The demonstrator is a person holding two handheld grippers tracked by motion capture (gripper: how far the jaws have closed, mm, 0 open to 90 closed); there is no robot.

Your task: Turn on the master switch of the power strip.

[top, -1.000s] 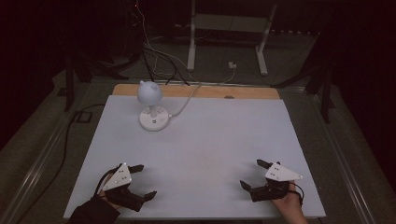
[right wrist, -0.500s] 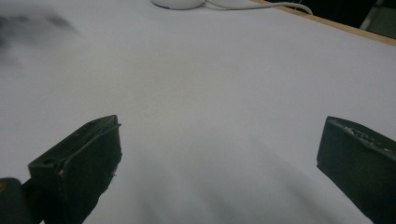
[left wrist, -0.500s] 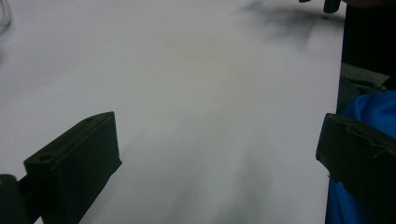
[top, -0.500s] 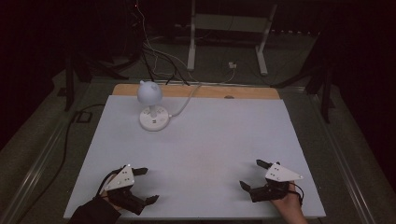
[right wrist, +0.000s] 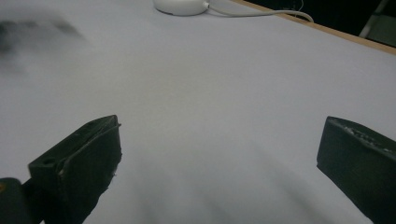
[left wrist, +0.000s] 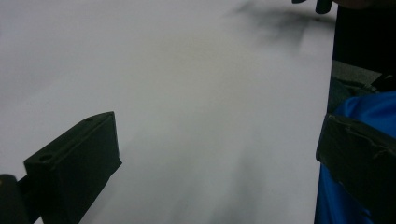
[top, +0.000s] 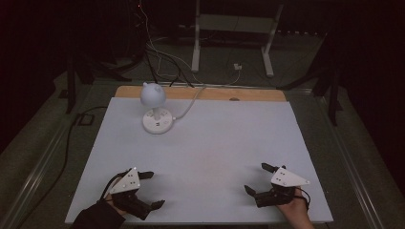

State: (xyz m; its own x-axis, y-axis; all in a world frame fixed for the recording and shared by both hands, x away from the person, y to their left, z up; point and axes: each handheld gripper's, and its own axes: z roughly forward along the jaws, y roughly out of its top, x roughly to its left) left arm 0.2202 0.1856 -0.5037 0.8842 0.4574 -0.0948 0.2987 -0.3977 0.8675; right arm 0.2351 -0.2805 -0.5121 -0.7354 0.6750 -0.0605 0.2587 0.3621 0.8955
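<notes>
White-papered worktop (top: 210, 152) is lying bare; left claw (top: 152, 190) is drifting toward 5 o'clock, both claws released, right claw (top: 258, 179) idling, small white dome lamp (top: 154, 112) untouched at 11 o'clock.

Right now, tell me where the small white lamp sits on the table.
In the high view the small white lamp stands at the table's far left, near the wooden back edge, well ahead of the left gripper.

The right hand-held gripper (right wrist: 219, 158) looks along its two black jaws, set wide apart with nothing between them; below lies the pale tabletop (right wrist: 210, 84), bare in the middle; at the top edge sits the white lamp base (right wrist: 180, 6), its white cord (right wrist: 261, 14) trailing right along the wooden edge (right wrist: 327, 30); a blurred dark smudge (right wrist: 28, 32) shows upper left.
</notes>
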